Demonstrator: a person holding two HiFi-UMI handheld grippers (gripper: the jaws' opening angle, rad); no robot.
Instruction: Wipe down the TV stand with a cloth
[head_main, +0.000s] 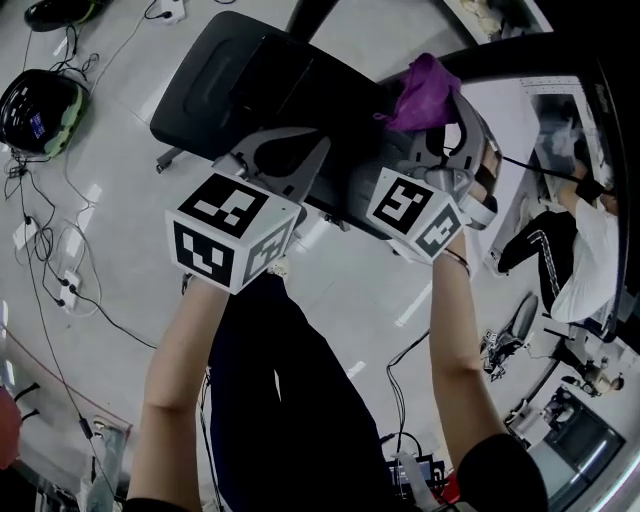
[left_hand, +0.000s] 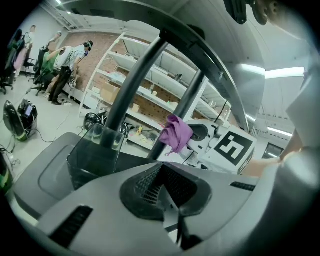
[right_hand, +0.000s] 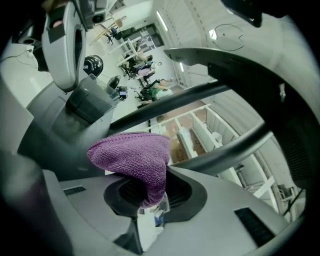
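Purple cloth (right_hand: 132, 160) was pinched in right tongs (right_hand: 150, 200), just beside the TV stand (head_main: 230, 75) upright.
Empty left tongs (left_hand: 169, 202) were closed. Cloth looked soft, light, floppy; best gripped on a bunched fold.

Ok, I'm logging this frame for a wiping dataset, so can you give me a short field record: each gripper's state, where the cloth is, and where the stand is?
left gripper: jaws together, nothing between them
right gripper: shut on the purple cloth
cloth position: held up beside the stand's dark poles; cannot tell if it touches them
TV stand base: dark platform on the pale floor, ahead of both grippers
wiping: no contact with the base visible
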